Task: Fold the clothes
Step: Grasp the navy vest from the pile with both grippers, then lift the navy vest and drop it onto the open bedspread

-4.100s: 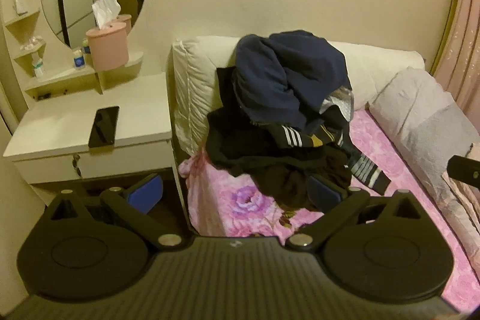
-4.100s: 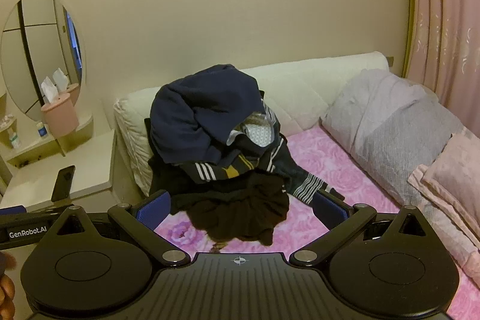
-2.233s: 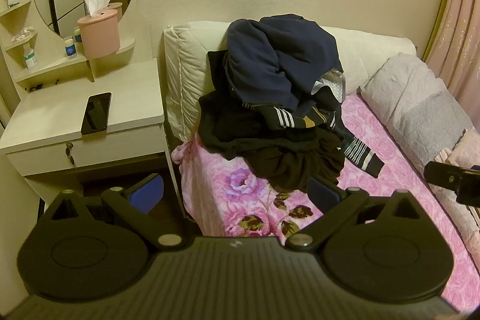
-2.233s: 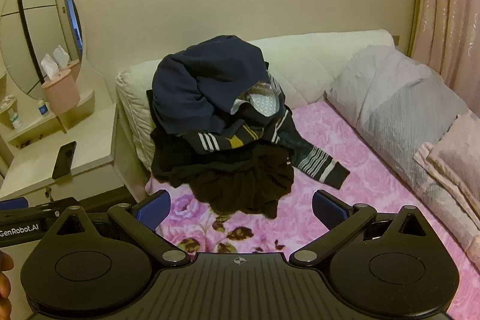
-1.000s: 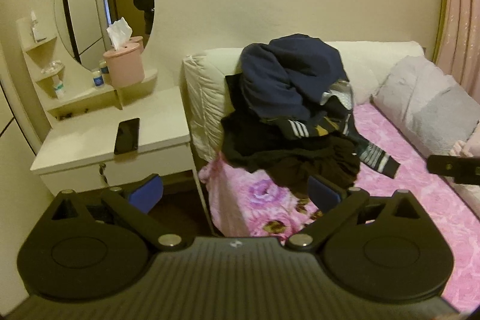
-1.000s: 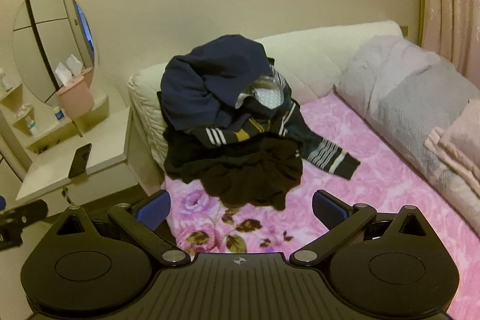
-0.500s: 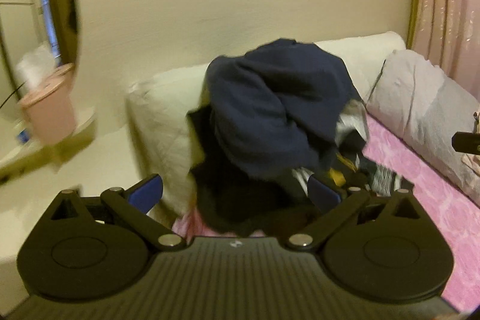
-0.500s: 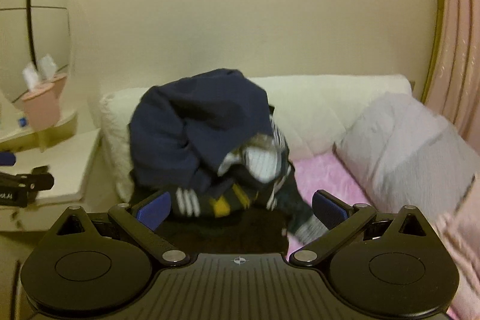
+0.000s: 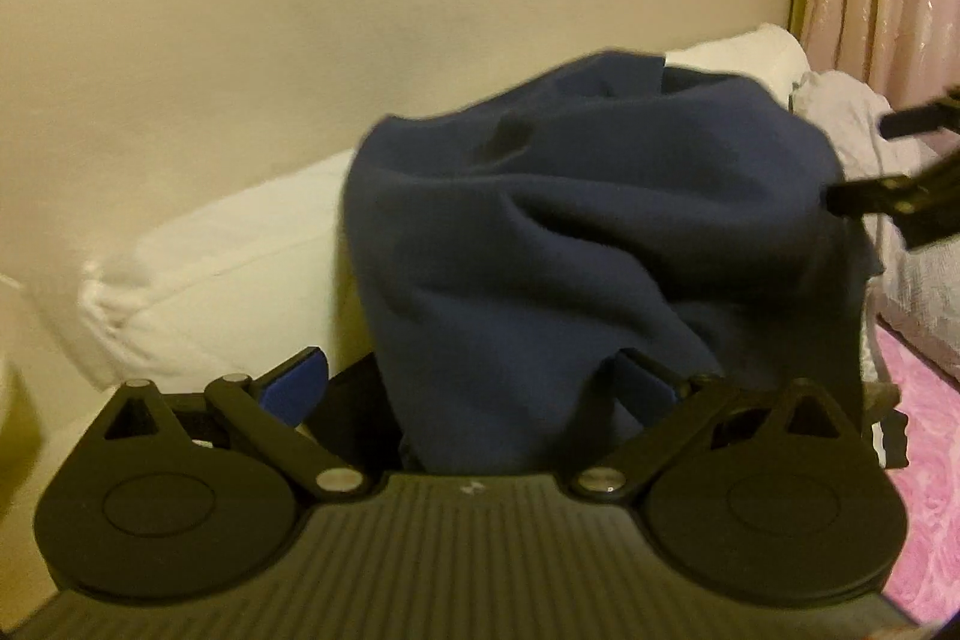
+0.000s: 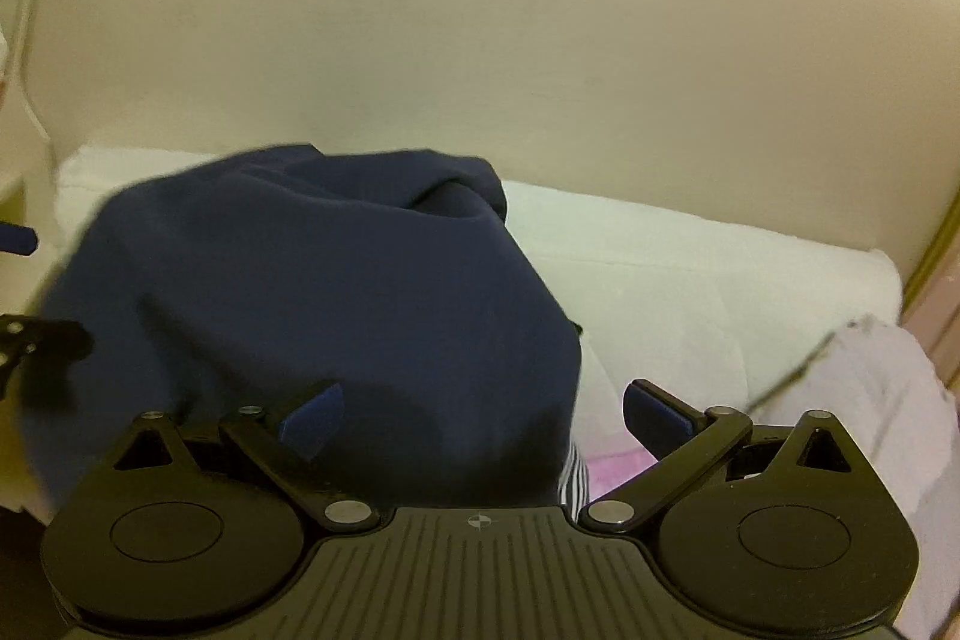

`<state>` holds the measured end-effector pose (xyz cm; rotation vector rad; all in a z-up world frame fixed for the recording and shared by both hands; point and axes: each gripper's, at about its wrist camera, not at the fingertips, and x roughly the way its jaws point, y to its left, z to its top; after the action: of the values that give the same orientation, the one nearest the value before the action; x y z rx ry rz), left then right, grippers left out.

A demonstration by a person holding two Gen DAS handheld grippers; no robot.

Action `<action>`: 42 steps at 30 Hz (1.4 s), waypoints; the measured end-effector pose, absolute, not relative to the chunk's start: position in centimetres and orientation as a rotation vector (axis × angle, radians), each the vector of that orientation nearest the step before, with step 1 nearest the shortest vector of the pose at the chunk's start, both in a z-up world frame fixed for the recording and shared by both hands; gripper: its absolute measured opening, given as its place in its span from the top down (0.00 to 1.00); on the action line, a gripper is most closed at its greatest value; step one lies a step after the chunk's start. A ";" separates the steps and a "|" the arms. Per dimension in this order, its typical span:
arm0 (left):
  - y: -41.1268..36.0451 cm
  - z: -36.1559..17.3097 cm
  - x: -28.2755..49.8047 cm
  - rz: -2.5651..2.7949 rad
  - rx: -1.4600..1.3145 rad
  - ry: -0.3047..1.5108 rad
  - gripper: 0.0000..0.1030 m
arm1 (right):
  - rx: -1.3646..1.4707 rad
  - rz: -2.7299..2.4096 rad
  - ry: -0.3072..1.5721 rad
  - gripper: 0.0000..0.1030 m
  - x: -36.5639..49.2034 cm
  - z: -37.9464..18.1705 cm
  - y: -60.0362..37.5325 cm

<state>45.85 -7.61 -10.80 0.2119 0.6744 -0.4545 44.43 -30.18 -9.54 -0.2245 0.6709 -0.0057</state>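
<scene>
Both grippers are right up at the clothes now. Navy garment (image 9: 576, 244) sits bunched in a heap against the white headboard cushion (image 9: 228, 250), crumpled w/ deep creases, no flat panel or neat edge anywhere. A bit of striped fabric (image 10: 573, 478) pokes out under it on the right wrist view, so more clothing lies beneath; how much, can't tell from here.

Left gripper (image 9: 468, 388): jaws spread wide, navy cloth hanging btwn the blue pads but neither pad pressing on it, so nothing gripped. Right gripper (image 10: 480, 412): also spread wide, left pad over the navy cloth, right pad over the pink floral bedsheet (image 10: 612, 466), nothing gripped either. From the left wrist view the right gripper shows at the far right edge, near the garment's upper right side.

Progress, judged from this: the navy piece isn't folded as it lies, it's a lump. No folded stack visible in either view, though views are tight and blurred, so most of the bed is out of sight. What's left for this piece at least: get hold of it, spread it flat on the sheet, then fold. Grey pillow (image 9: 864, 148) sits just beside the heap on the right.
</scene>
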 end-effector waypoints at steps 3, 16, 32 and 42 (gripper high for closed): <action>-8.0 -11.8 47.2 -0.489 0.211 0.693 0.15 | -0.204 0.033 0.703 0.36 46.9 -10.8 -31.1; -9.7 -2.8 38.9 -0.716 0.224 0.446 0.90 | -0.099 -0.043 0.479 0.93 37.7 -1.7 -33.8; -18.6 -2.0 2.9 -1.257 0.326 0.501 0.91 | 0.212 -0.534 0.452 0.93 -10.7 -4.2 -41.5; -22.1 -15.2 -18.9 -1.672 0.639 0.902 0.92 | 0.655 -0.967 0.748 0.93 -39.9 -16.3 -34.7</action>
<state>-18.88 -22.11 -15.17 0.6395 0.9018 -1.6719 -39.91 -34.68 -16.33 0.6552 0.7483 -0.9669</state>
